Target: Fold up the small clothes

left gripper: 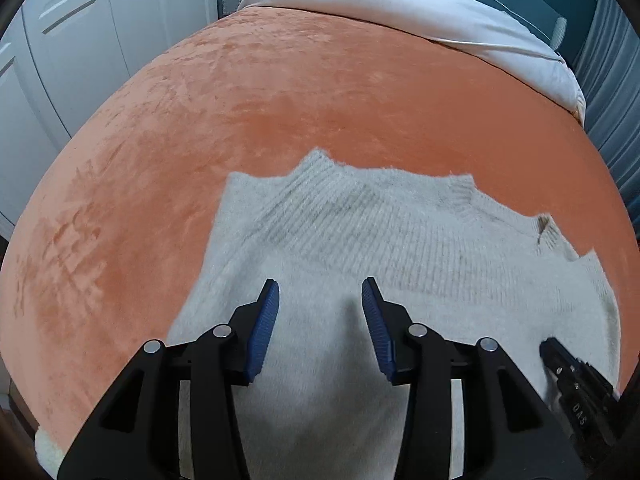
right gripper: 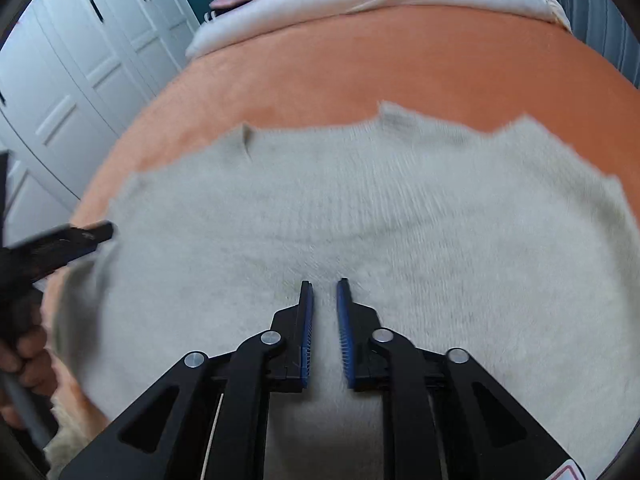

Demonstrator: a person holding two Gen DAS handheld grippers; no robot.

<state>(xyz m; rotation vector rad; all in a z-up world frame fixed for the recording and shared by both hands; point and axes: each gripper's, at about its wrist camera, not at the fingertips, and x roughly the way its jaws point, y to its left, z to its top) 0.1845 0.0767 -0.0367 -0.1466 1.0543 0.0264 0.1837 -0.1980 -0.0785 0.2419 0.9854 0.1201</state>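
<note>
Ribbed blue tongs [left gripper: 320,288], fuzzy cream knit sweater [left gripper: 360,232], seemingly plush orange blanket [left gripper: 280,100]

We lose the sweater's [right gripper: 360,208] knit to motion blur ahead of the right gripper [right gripper: 325,282]; its near hem hides beneath both grippers' frames, cut off by the bottom edges.

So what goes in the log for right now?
sweater: flat on orange blanket | left hand-held gripper: open, empty | right hand-held gripper: nearly shut, empty
</note>
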